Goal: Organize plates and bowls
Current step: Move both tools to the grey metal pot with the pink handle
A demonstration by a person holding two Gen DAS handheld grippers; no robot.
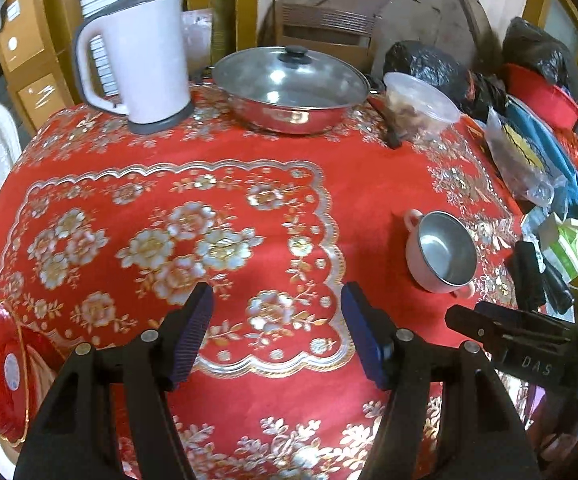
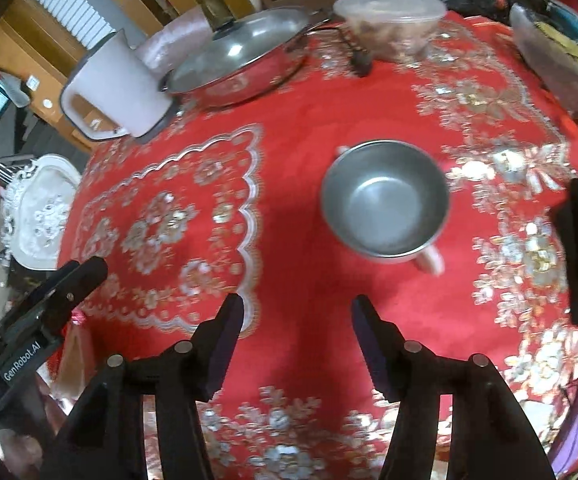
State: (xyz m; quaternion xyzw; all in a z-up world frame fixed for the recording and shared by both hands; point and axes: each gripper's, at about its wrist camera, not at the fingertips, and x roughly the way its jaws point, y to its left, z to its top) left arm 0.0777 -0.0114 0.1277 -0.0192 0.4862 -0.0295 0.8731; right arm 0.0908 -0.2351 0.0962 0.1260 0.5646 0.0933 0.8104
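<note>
Right wrist view: right gripper (image 2: 297, 320) jaws spread wide, empty, above red tablecloth (image 2: 289, 248); pink steel-lined bowl (image 2: 385, 200) upright just ahead. Left gripper (image 1: 277, 312) also wide, empty; red plate (image 1: 1, 368) at table's left edge.

The red plate (image 1: 3, 368) was cut off by the left wrist view's left edge. The tub (image 2: 389, 20) was smeared by blur in the right wrist view, its contents unreadable. There the kettle (image 2: 109, 92) hid part of the pan (image 2: 241, 68).
</note>
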